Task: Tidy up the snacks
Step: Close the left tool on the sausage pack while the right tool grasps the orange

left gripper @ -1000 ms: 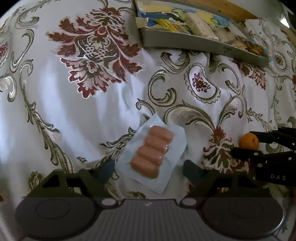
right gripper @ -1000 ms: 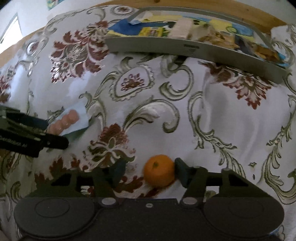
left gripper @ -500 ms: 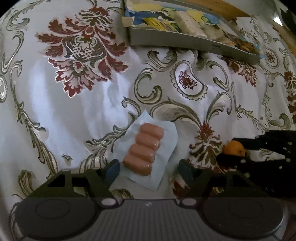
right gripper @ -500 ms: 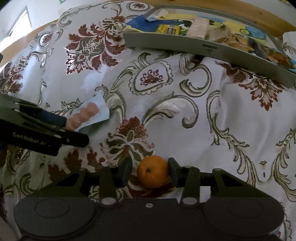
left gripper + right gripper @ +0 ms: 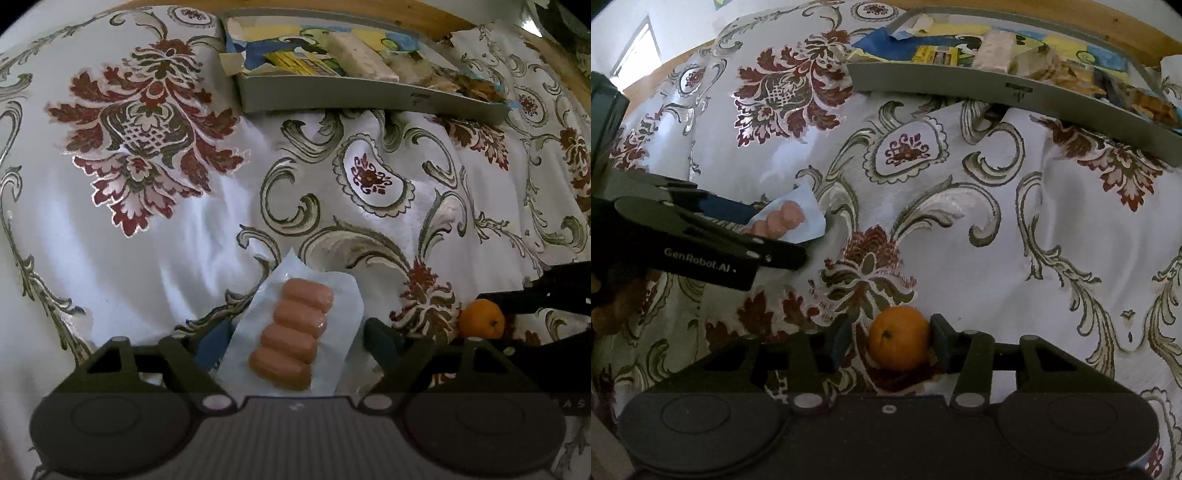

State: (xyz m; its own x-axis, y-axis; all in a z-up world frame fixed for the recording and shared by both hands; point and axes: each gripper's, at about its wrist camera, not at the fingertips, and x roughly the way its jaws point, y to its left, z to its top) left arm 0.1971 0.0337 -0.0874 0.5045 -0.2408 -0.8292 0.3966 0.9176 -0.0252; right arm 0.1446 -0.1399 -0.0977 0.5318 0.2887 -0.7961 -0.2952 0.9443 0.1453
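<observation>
A clear pack of several pink sausages (image 5: 293, 339) lies on the floral cloth between the fingers of my left gripper (image 5: 297, 341), which is open; the pack's left edge overlaps the left pad. In the right wrist view a small orange (image 5: 899, 338) sits on the cloth inside my right gripper (image 5: 890, 341). The right pad touches the orange and a narrow gap shows at the left pad. That view also has the left gripper (image 5: 775, 232) with the sausage pack (image 5: 783, 221) at the left. The orange (image 5: 482, 319) shows at the right of the left wrist view.
A long grey tray (image 5: 369, 99) holding several wrapped snacks stands at the back of the cloth, also seen as the tray (image 5: 997, 92) in the right wrist view. Wooden table edge runs behind it. Patterned cloth (image 5: 1052, 240) lies between the grippers and the tray.
My right gripper's fingers have narrowed around the orange. The left gripper has slid forward so the sausage pack sits deeper between its fingers. The two grippers are now closer together.
</observation>
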